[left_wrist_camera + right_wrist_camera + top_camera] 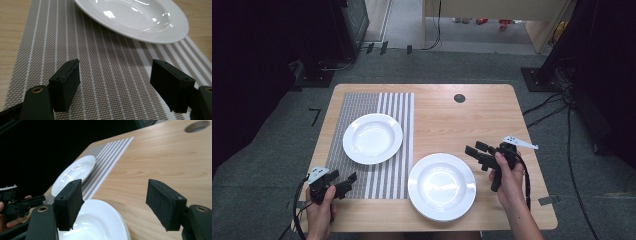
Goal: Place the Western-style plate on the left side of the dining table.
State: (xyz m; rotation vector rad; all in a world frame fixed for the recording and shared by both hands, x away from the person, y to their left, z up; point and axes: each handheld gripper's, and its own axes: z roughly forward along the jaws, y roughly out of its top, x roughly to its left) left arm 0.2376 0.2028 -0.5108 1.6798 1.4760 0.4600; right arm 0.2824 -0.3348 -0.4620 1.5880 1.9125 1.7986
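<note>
A: Where do things stand with the plates?

B: One white soup plate (372, 138) already sits on the striped placemat (362, 187), in its far half. A second white plate (442, 186) lies on the bare wooden surface (482, 107), just off the placemat's right edge and nearer the person than the first plate.

A: So half done?

B: That is my reading, if the aim is to get both plates onto the placemat or stacked together. Nothing is being carried at the moment, so the second plate has yet to be picked up.

A: What about the tools?

B: The right tool (479, 151) hovers just beyond the right rim of the second plate, with its jaws spread wide and nothing between them. The right gripper view looks past the right tool (115, 205), with that plate's rim (100, 220) under one jaw and bare wood under the other.

A: And the left?

B: The left tool (343, 181) is over the placemat's near-left corner, well short of the first plate. In its own view the left tool (115, 85) also stands wide and empty, with only the placemat's weave (110, 72) between its jaws and the first plate's rim (150, 37) farther ahead.

A: What is left, then?

B: Probably closing the right tool on the second plate's rim, lifting it and setting it down.
</note>
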